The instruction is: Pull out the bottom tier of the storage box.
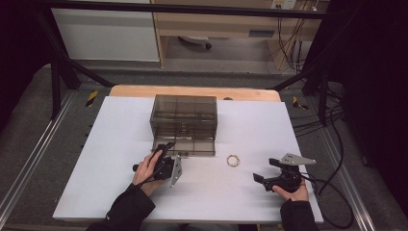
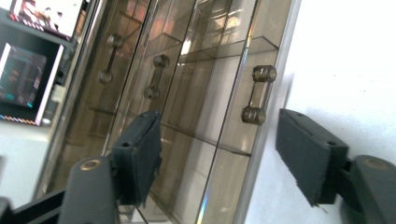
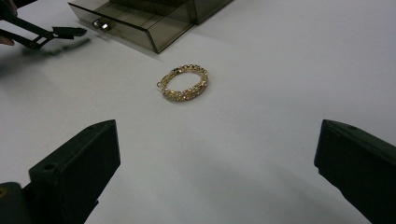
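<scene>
A white desk [image 1: 120,159] stands inside a dark metal frame. A smoky plastic drawer box [image 1: 184,115] sits at twelve o'clock, its bottom drawer [image 1: 185,147] pulled out, probably to take the gold bracelet [image 1: 233,160] lying loose near four o'clock of it. The left gripper [image 1: 167,150] is wide open by the drawer's handle [image 2: 258,94], holding nothing. The right gripper [image 1: 263,180], also wide and empty, faces the bracelet.

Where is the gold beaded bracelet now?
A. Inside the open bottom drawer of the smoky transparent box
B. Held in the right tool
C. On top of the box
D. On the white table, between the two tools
D: the gold beaded bracelet lies flat on the white table, ahead of the open right tool, touching nothing.
</scene>
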